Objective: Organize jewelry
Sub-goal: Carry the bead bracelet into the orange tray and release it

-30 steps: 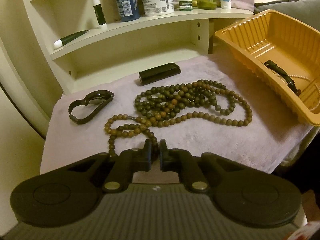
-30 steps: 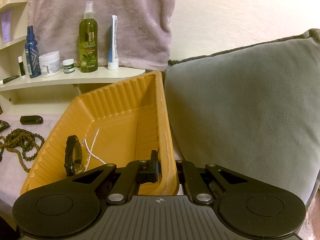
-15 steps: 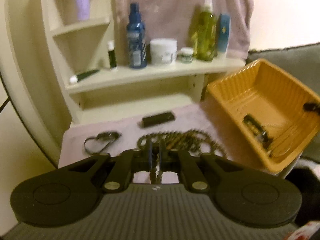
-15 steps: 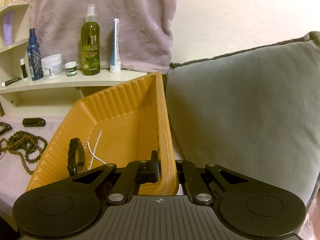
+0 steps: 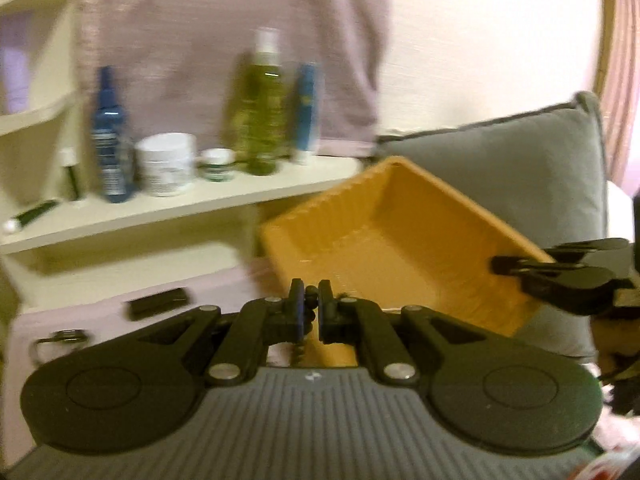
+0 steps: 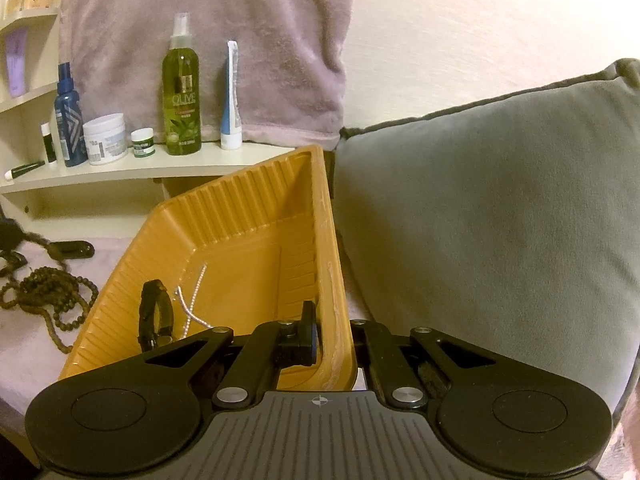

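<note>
Left tool (image 5: pixel 309 312) pinches beads (image 5: pixel 307 314) | right-wrist view: watch (image 6: pixel 154 320) in tray (image 6: pixel 256 208)

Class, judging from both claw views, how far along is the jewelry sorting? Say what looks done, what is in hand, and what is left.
Done: a black bracelet and a silver chain lie in the orange tray.
In hand: the left claw grips the wooden beads, partly lifted off the cloth; the right claw clamps the tray's rim.
Left: getting the beads into the tray, then the black clip and the black bar on the cloth.

Left tool (image 5: pixel 309 312) nearly closed; right tool (image 6: pixel 334 336) clamped, both level.
</note>
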